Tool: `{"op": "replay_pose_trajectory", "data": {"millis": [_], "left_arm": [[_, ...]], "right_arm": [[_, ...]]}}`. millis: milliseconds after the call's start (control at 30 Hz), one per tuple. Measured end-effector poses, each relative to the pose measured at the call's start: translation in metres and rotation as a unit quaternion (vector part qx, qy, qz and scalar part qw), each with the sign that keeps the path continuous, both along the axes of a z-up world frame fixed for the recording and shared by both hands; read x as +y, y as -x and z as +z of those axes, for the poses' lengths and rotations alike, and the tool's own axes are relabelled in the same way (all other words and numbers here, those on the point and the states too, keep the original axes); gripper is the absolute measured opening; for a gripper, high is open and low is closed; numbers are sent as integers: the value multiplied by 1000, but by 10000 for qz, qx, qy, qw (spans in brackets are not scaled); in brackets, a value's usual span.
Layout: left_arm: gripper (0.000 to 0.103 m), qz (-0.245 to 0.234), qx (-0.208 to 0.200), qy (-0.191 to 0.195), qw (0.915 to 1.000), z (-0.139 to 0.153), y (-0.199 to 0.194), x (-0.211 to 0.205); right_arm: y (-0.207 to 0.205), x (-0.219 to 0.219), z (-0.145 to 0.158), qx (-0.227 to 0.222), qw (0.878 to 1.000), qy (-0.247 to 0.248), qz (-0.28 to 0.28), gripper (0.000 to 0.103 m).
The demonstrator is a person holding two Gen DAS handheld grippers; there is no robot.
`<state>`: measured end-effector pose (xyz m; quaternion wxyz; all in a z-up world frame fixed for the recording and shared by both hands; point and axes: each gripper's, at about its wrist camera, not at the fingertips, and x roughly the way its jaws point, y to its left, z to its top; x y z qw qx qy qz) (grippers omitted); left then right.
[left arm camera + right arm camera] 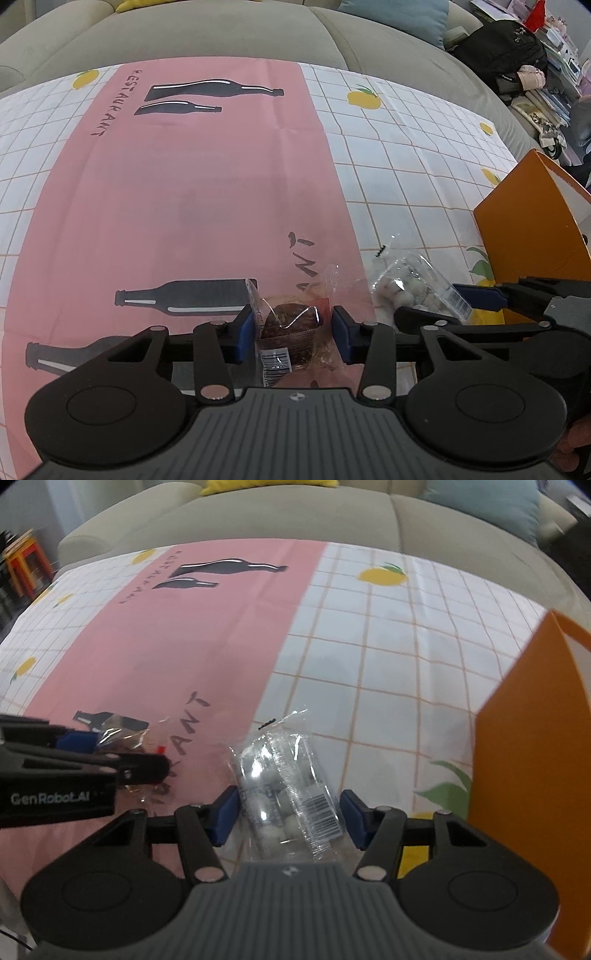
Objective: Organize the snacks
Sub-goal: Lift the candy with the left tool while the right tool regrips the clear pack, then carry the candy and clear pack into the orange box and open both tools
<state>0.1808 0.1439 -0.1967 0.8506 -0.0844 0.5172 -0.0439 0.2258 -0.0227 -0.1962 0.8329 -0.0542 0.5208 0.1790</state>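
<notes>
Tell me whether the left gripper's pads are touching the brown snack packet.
Cannot tell. In the left wrist view the left gripper straddles the brown snack packet; one pad meets the clear wrapper's edge, the other shows a slight gap.

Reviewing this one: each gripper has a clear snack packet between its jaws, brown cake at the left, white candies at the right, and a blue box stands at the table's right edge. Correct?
Not quite: the box is orange, not blue, as the right wrist view shows. The rest holds: the cake packet sits between the left gripper jaws, the candy packet between the right gripper jaws.
</notes>
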Motion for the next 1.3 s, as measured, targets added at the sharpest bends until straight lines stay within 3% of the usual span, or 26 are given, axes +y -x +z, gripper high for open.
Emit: {"op": "replay_pose_trajectory", "data": {"millis": [200, 533, 867, 1033, 1300], "left_arm": [[49, 27, -26, 34, 10000, 11, 3, -1], [49, -182, -179, 143, 9996, 47, 9, -23], [49, -604, -528, 144, 9967, 94, 14, -73], [49, -854, -684, 172, 9939, 112, 13, -102], [49, -1348, -843, 416, 9864, 133, -2, -155]], "right_arm": [[4, -18, 15, 289, 9976, -394, -498, 57], [24, -33, 66, -172, 9978, -332, -550, 57], [39, -90, 121, -496, 9938, -626, -771, 57], [44, -125, 145, -704, 9913, -575, -955, 57], [41, -198, 162, -843, 9860, -6, -1442, 57]]}}
